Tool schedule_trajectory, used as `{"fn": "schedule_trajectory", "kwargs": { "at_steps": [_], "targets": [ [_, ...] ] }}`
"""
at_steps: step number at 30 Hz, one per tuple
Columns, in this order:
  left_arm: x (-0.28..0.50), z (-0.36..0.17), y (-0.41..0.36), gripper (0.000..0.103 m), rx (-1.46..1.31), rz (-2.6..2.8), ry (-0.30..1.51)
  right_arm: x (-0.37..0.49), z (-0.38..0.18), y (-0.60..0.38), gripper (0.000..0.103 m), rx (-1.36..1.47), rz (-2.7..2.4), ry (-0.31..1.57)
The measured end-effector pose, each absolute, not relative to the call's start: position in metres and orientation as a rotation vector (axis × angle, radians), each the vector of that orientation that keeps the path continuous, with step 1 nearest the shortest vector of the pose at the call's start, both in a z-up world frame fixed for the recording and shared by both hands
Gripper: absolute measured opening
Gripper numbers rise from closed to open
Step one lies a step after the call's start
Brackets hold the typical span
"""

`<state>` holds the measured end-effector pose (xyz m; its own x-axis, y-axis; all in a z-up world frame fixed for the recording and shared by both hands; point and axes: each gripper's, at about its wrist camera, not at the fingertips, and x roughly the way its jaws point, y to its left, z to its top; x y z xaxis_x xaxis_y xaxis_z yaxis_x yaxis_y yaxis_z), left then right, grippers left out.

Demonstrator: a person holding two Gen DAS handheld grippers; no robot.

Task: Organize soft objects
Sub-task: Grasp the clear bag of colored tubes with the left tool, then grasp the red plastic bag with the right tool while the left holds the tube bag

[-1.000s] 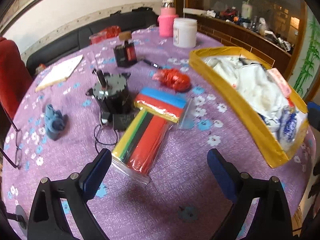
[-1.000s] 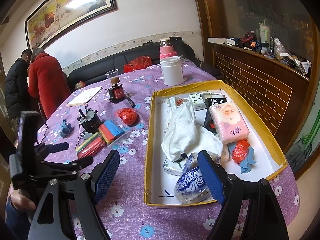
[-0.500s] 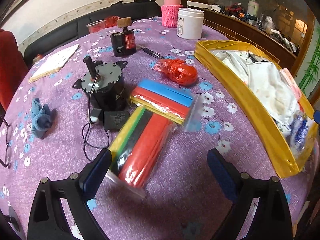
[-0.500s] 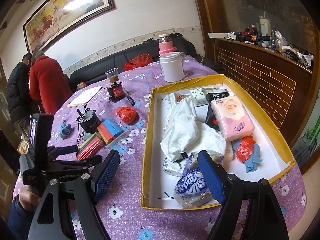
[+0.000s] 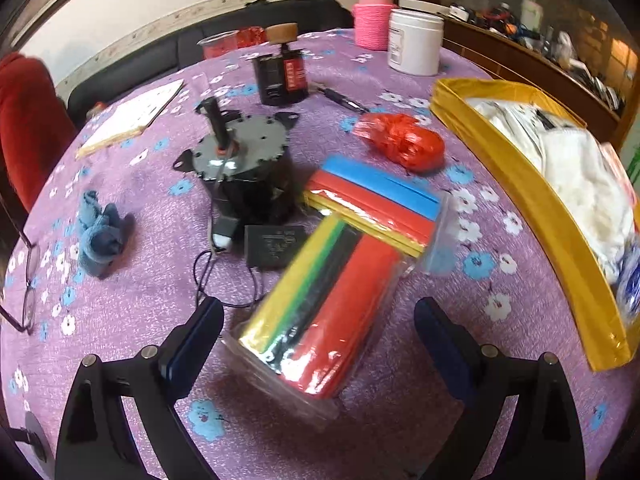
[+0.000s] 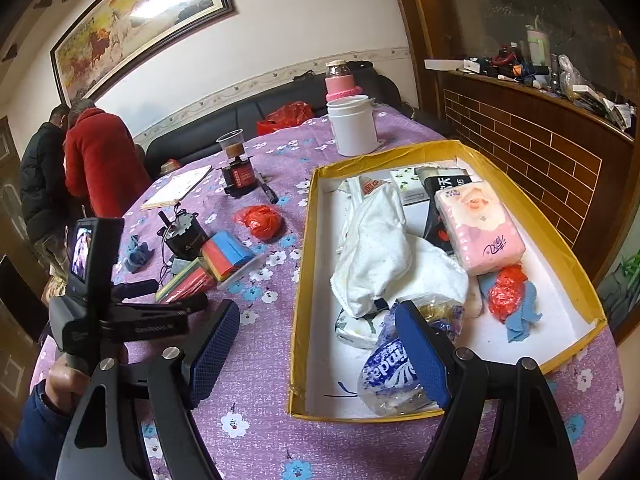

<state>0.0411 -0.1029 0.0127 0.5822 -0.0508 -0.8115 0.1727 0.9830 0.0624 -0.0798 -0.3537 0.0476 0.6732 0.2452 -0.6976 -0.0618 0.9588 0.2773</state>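
A clear bag of yellow, green, black and red foam strips (image 5: 320, 304) lies on the purple tablecloth. Its near end sits between the fingers of my left gripper (image 5: 320, 344). The jaws are closing, with a gap still showing on both sides of the bag. Behind it lie a second bag of blue, red and yellow foam (image 5: 376, 204), a red plastic bundle (image 5: 404, 144) and a blue cloth (image 5: 98, 236) at the left. My right gripper (image 6: 316, 352) stands open over the near end of the yellow box (image 6: 300, 280), which holds a white cloth (image 6: 384, 256) and a pink tissue pack (image 6: 480, 224).
A black motor with a cable (image 5: 244, 172) stands just behind the strip bag. A dark bottle (image 5: 280, 80), a white jar (image 5: 416, 44), a pink flask (image 5: 374, 20), a notebook (image 5: 132, 116) and glasses (image 5: 28, 284) are also on the table. Two people (image 6: 92, 160) stand at the far left.
My left gripper has come forward and down, so the strip bag now lies between its fingers, which stand slightly closer together. The right gripper has stayed put.
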Motion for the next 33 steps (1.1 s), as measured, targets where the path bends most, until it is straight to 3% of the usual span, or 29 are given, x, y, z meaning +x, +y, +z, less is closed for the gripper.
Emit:
{"fn": "schedule_trajectory", "kwargs": {
  "at_steps": [2,4,5,15,26,31,33],
  "targets": [
    [0.039,0.012,-0.106,0.064,0.162,-0.132,0.937,-0.081,0.048,-0.353,0.084,0.239,0.177,0.816],
    [0.038,0.014,-0.104,0.049,0.149,-0.145,0.934,-0.081,0.048,-0.353,0.084,0.239,0.178,0.816],
    [0.037,0.014,-0.104,0.046,0.148,-0.144,0.934,-0.082,0.048,-0.353,0.084,0.238,0.178,0.816],
    [0.018,0.047,-0.078,0.043,0.013,-0.158,0.801,-0.058,0.067,-0.334,0.084,0.215,0.256,0.839],
    [0.016,0.053,-0.070,0.043,-0.029,-0.152,0.782,0.065,0.041,-0.275,0.083,0.184,0.354,1.054],
    [0.018,0.049,-0.068,0.043,-0.040,-0.142,0.799,0.117,0.009,-0.255,0.068,0.150,0.334,1.141],
    [0.019,0.049,-0.066,0.043,-0.049,-0.143,0.803,0.133,-0.004,-0.250,0.068,0.151,0.322,1.181]
  ]
}}
